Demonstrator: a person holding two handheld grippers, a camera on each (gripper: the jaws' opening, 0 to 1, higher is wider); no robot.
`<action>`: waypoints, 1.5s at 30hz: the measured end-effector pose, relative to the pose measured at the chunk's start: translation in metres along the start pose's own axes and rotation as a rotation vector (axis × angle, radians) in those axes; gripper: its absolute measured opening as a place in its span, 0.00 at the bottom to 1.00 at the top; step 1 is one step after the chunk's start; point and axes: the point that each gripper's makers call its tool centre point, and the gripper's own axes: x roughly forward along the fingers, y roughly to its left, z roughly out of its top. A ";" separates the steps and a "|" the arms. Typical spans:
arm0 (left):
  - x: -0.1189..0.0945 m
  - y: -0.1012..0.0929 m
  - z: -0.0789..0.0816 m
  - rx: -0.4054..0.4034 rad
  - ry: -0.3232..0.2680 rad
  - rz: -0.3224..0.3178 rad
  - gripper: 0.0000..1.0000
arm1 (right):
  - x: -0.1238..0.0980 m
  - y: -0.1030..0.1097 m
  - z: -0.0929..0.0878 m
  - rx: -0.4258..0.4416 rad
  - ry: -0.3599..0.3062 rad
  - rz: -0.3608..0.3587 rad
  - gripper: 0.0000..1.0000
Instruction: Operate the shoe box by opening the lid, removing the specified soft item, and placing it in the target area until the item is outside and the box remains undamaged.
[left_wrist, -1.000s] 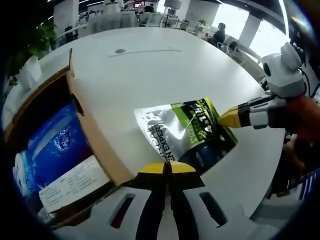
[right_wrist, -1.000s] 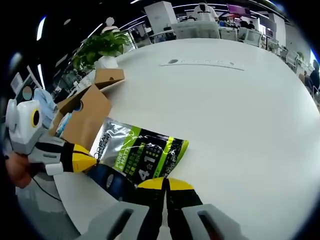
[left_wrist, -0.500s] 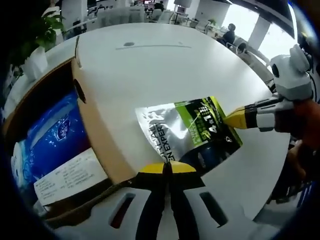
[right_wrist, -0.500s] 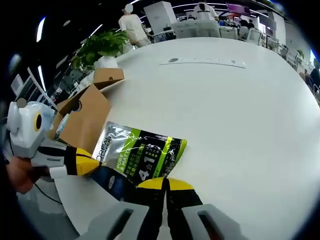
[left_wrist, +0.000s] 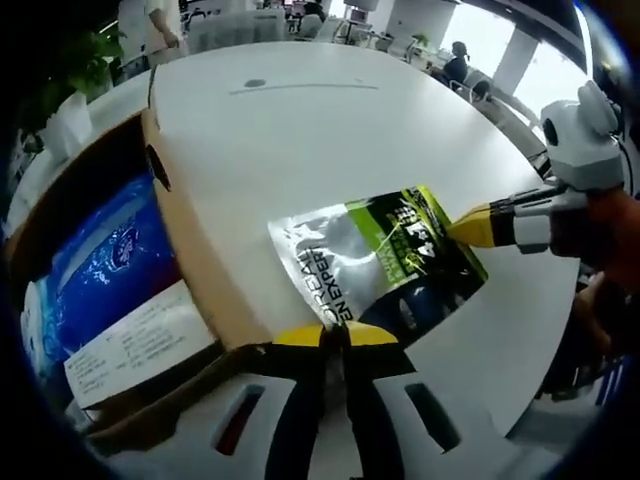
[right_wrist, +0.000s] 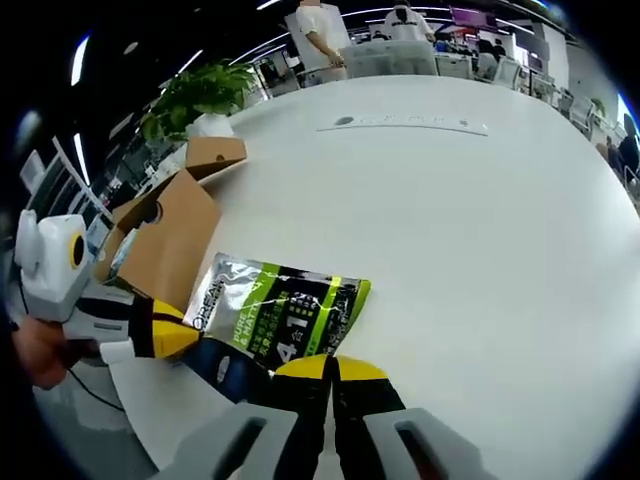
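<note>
A silver, green and black soft pouch (left_wrist: 375, 265) lies flat over the white table (left_wrist: 300, 130), just right of the open cardboard shoe box (left_wrist: 190, 265). My left gripper (left_wrist: 335, 336) is shut on the pouch's near edge. My right gripper (left_wrist: 478, 226) reaches in from the right, its yellow tips closed on the pouch's far corner. In the right gripper view the pouch (right_wrist: 280, 315) spans between my right gripper (right_wrist: 331, 368), shut on its near edge, and the left gripper (right_wrist: 168, 330) at its left end. Whether the pouch rests on the table or hangs just above it, I cannot tell.
Inside the box sit a blue pack (left_wrist: 100, 265) and a white printed sheet (left_wrist: 140, 350). The box (right_wrist: 165, 235) has a raised flap (right_wrist: 215, 152). A potted plant (right_wrist: 200, 92) stands behind it. A person (right_wrist: 320, 25) stands beyond the table (right_wrist: 450, 220).
Both grippers stay shut on the pouch, which has barely shifted. In the background a person has walked to the right behind the table.
</note>
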 end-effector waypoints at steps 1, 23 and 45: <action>0.000 0.000 -0.001 0.000 0.002 0.001 0.07 | 0.000 0.000 0.000 0.003 -0.001 0.000 0.00; -0.022 0.007 0.002 0.011 -0.033 -0.019 0.09 | -0.007 0.008 -0.001 0.053 -0.024 -0.033 0.00; -0.049 -0.016 0.009 0.099 -0.083 -0.128 0.18 | -0.026 0.013 0.017 -0.042 -0.059 -0.032 0.14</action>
